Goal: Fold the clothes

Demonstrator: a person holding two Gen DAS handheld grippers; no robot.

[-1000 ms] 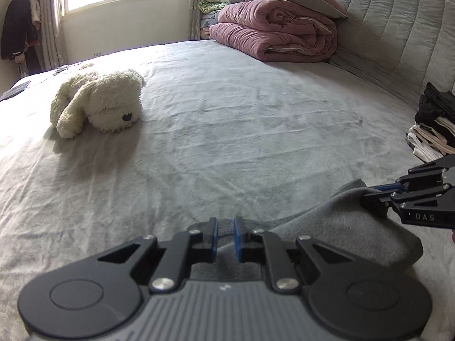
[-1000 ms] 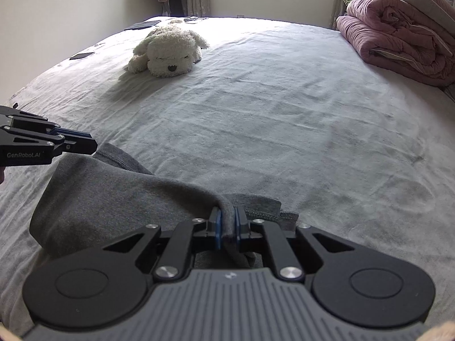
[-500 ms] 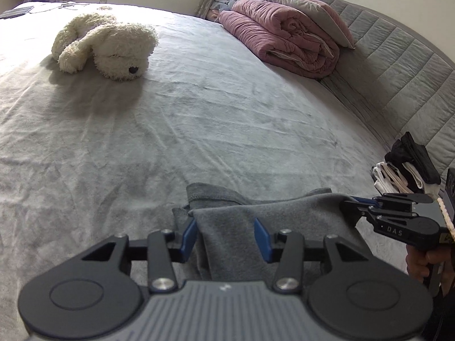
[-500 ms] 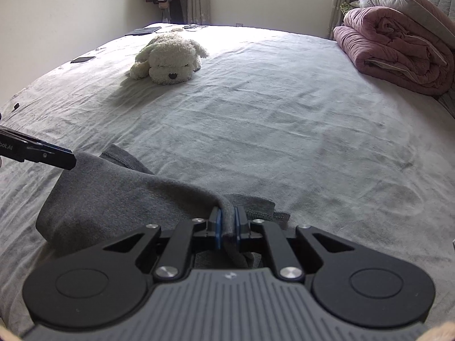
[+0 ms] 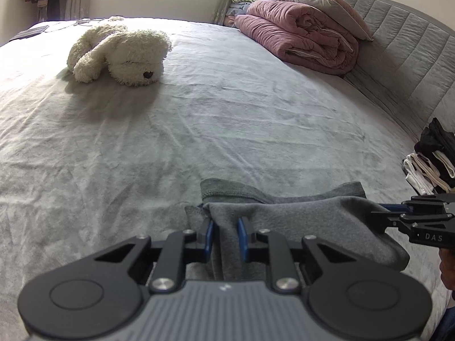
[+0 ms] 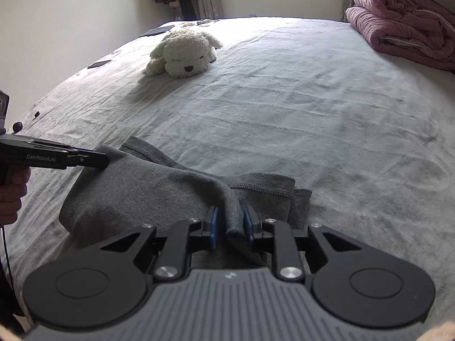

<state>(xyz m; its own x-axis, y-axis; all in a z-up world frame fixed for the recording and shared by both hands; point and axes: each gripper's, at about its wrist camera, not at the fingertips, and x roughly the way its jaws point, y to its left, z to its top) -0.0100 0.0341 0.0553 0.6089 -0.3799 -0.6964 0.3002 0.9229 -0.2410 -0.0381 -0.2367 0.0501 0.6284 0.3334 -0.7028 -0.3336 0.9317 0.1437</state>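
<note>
On the grey bed sheet (image 5: 256, 119), far left, a white plush dog (image 5: 122, 52) lies on its belly, well apart from the work. At the near edge a grey garment (image 5: 298, 221), partly folded, rests on the sheet. The left gripper (image 5: 225, 234) has just been closing its jaws; a fold of the garment runs between the blue pads, with small gaps either side, so it is not clamped. The right gripper (image 6: 231, 228) has just been opening; a ridge of the same cloth stands between its pads, loose on the left. Far right: a rolled pink quilt (image 5: 301, 37), padded headboard (image 5: 403, 56), stacked folded clothes (image 5: 432, 159)
</note>
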